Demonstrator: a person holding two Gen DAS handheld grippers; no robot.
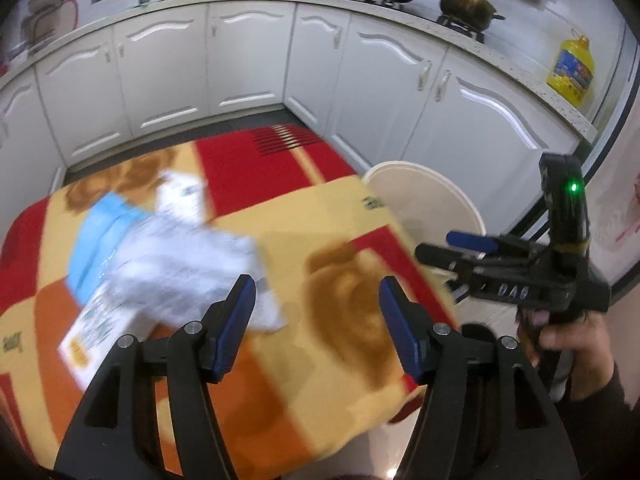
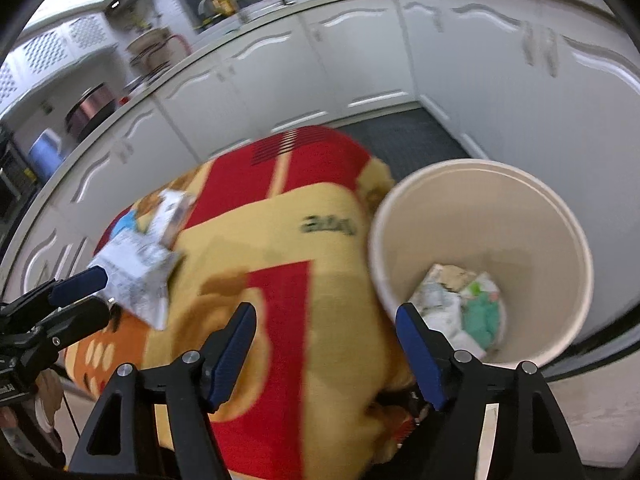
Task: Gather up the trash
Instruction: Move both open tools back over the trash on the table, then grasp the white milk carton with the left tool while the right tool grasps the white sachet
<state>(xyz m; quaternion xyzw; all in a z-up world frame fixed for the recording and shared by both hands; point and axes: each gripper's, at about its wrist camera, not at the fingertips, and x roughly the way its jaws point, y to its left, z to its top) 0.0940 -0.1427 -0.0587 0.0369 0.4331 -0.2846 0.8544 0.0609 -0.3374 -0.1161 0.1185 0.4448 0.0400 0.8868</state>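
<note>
Crumpled white printed paper (image 1: 180, 260) lies on the red and yellow cloth-covered table (image 1: 352, 220), with a blue sheet (image 1: 100, 232) and a small carton (image 1: 180, 194) beside it. My left gripper (image 1: 316, 298) is open and empty, just right of the paper. My right gripper (image 2: 326, 322) is open and empty above the table's right edge, next to the cream bin (image 2: 560, 240), which holds crumpled trash (image 2: 460, 304). The paper also shows in the right wrist view (image 2: 136, 268). The right gripper (image 1: 452, 250) appears in the left wrist view, the left gripper (image 2: 88, 296) in the right wrist view.
White kitchen cabinets (image 1: 248, 56) wrap around behind the table. Pots (image 1: 468, 0) stand on the stove and a yellow oil jug (image 1: 572, 68) on the counter. The bin (image 1: 432, 196) stands on the floor at the table's right side.
</note>
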